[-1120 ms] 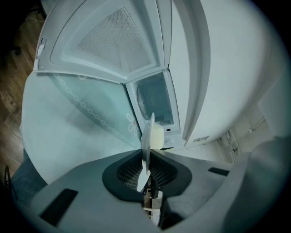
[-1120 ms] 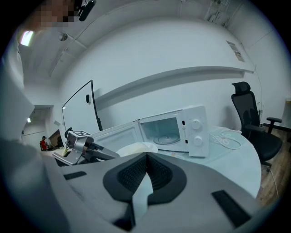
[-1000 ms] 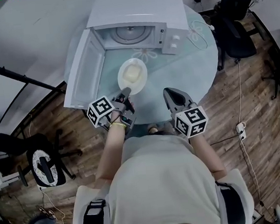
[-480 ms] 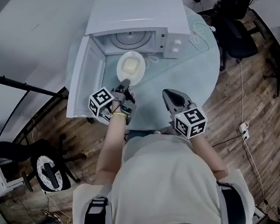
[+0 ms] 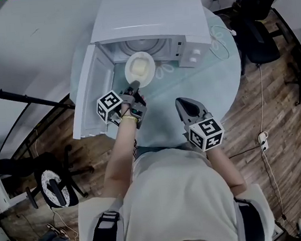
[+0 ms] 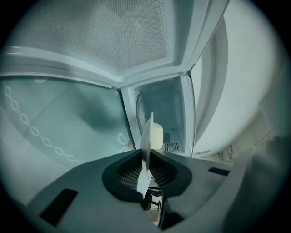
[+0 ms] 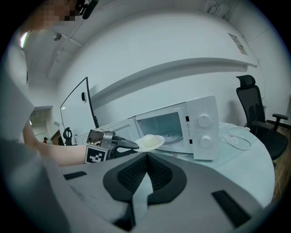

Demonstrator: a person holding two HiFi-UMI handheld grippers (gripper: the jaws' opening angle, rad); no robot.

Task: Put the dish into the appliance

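Observation:
A white microwave (image 5: 151, 16) stands on the round glass table (image 5: 210, 80), its door (image 5: 87, 94) swung open to the left. A white dish (image 5: 139, 68) with pale yellow food hangs level at the mouth of the cavity. My left gripper (image 5: 134, 85) is shut on its near rim. In the left gripper view the dish (image 6: 147, 129) shows edge-on between the jaws (image 6: 146, 154), with the cavity (image 6: 166, 113) straight ahead. My right gripper (image 5: 184, 103) hovers over the table's front, shut and empty. Its own view (image 7: 146, 156) shows the dish (image 7: 150, 142) and microwave (image 7: 200, 127).
A white cable (image 5: 219, 34) lies on the table to the right of the microwave. Black office chairs (image 5: 256, 11) stand on the wooden floor at the right, another chair (image 5: 53, 187) at the lower left. A dark stand (image 5: 21, 95) runs along the left.
My left gripper has carried the dish forward from over the table to the microwave's opening. The right gripper has stayed about where it was.

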